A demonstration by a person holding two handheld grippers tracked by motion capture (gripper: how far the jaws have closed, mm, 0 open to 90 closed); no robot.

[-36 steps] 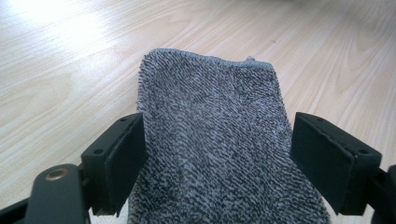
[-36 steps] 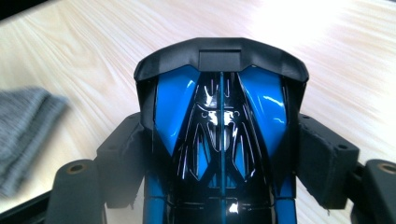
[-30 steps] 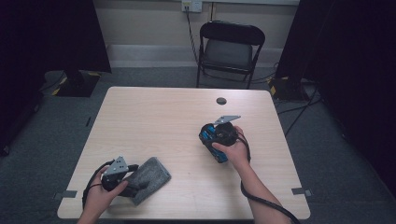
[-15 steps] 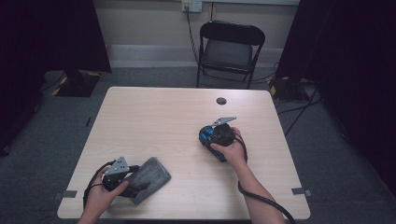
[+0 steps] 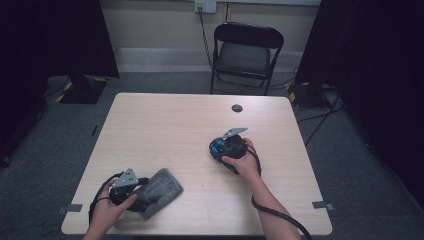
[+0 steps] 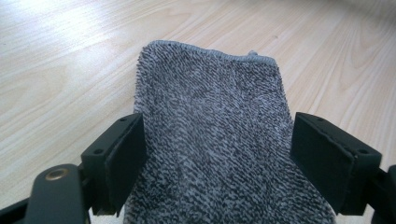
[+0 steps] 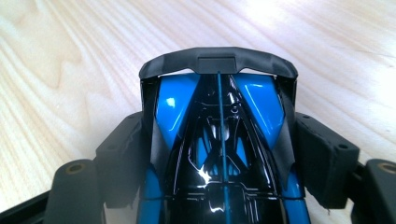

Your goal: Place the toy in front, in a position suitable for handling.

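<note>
A grey knitted cloth [image 5: 162, 186] lies flat on the wooden table [image 5: 180, 125] near the front left. My left gripper [image 5: 145, 198] rests on the table at the cloth's near end. In the left gripper view the cloth [image 6: 210, 116] runs flat between the jaws, and my left gripper [image 6: 217, 158] stands open around it. Right of centre, a hand holds my right gripper [image 5: 220, 150] just above the table, shut on a blue and black toy car [image 5: 218, 147]. In the right gripper view the car [image 7: 261, 102] points away, and the pads of my right gripper [image 7: 218, 158] press on both its sides.
A small black round cap [image 5: 237, 108] sits in the tabletop near the far edge. A black folding chair [image 5: 245, 50] stands behind the table. Cables run over the floor at the right [image 5: 320, 115]. Bare wood lies between the two grippers.
My right gripper has sunk a little toward the table with the car still in it. The left gripper and the cloth have kept still.
</note>
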